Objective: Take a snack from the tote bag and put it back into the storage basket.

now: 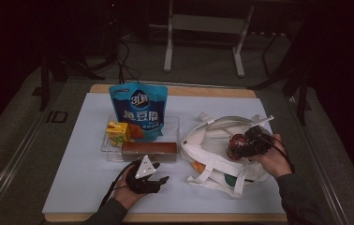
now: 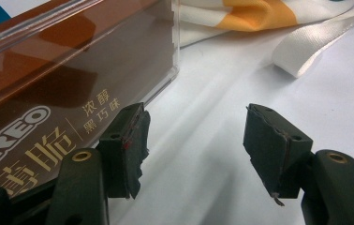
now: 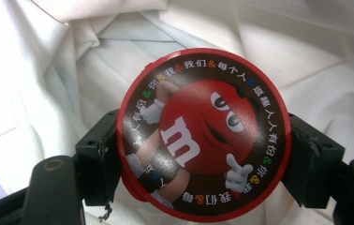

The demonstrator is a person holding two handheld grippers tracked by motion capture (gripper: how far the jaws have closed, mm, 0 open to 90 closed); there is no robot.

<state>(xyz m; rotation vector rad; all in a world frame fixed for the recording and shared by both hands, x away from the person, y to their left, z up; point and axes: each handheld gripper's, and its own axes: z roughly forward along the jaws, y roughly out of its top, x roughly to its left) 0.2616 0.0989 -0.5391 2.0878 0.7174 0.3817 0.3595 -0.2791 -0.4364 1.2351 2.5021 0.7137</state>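
While gripping across its round sides, right gripper [image 1: 239,146]: holding the M&M's tin [image 3: 203,133] over the white tote bag [image 1: 222,157], fingers [image 3: 98,161] clenched on either side of the tin.
M&M's tin: sitting between the right gripper's fingers, red-rimmed lid with the red candy figure facing that gripper's camera, hanging just above the tote bag's open mouth.
White tote bag: lying crumpled on the table [image 1: 81,178], its straps trailing out around it, orange and green patches showing on its side.
Left gripper [image 1: 158,180]: resting low over the table, well left of the tote bag, fingers [image 2: 128,147] released and standing apart, gripping nothing.
Oreo box [image 2: 48,93]: lying just beside the left gripper's left finger, whether touching or not being unclear; in the high view, lying left of the tote bag along the front of the clear tray [image 1: 104,145].
Blue snack pouch [image 1: 138,110]: standing upright in the clear tray, left of the tote bag and farther back.
Yellow carton [image 1: 118,132]: sitting in the clear tray, left of the blue snack pouch's base, farther from the tote bag.
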